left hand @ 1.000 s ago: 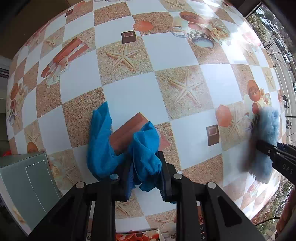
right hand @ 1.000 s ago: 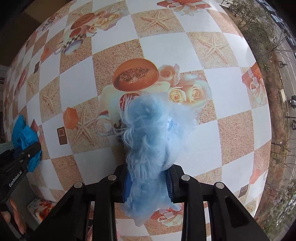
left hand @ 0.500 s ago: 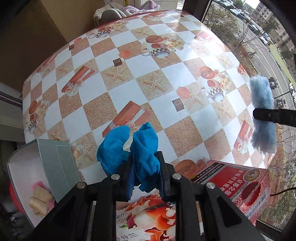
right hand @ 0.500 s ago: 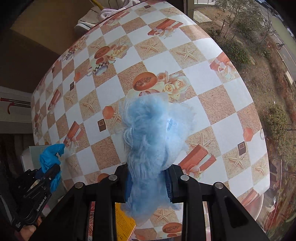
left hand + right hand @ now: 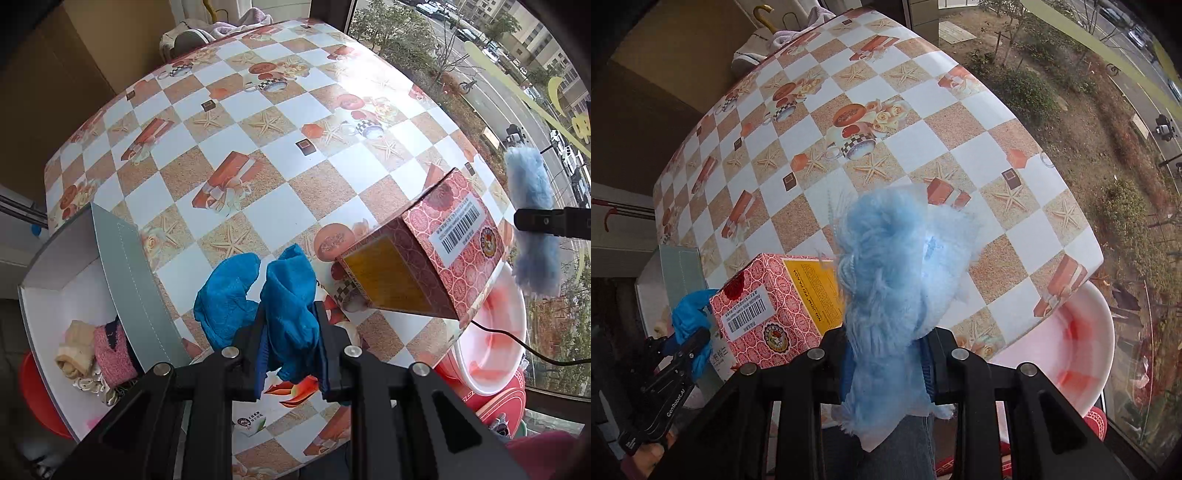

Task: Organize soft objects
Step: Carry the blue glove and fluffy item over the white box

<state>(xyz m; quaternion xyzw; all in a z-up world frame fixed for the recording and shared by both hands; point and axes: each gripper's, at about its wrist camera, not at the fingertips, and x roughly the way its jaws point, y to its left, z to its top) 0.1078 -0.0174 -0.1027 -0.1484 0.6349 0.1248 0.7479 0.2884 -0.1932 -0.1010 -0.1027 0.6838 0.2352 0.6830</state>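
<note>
My left gripper is shut on a bright blue cloth and holds it above the near edge of the table. My right gripper is shut on a fluffy light blue piece, also held up in the air; it shows at the right in the left wrist view. An open white and grey box at the left holds a beige item and a pink knitted item. The left gripper with its cloth shows in the right wrist view, near that box.
A checkered tablecloth with starfish prints covers the table. A red patterned carton stands at the table's near edge, also in the right wrist view. A white and pink basin sits below the table's right edge. A window is at the right.
Both grippers have risen and pulled back from the table with their cloths. The carton, the open box and the basin have come into view.
</note>
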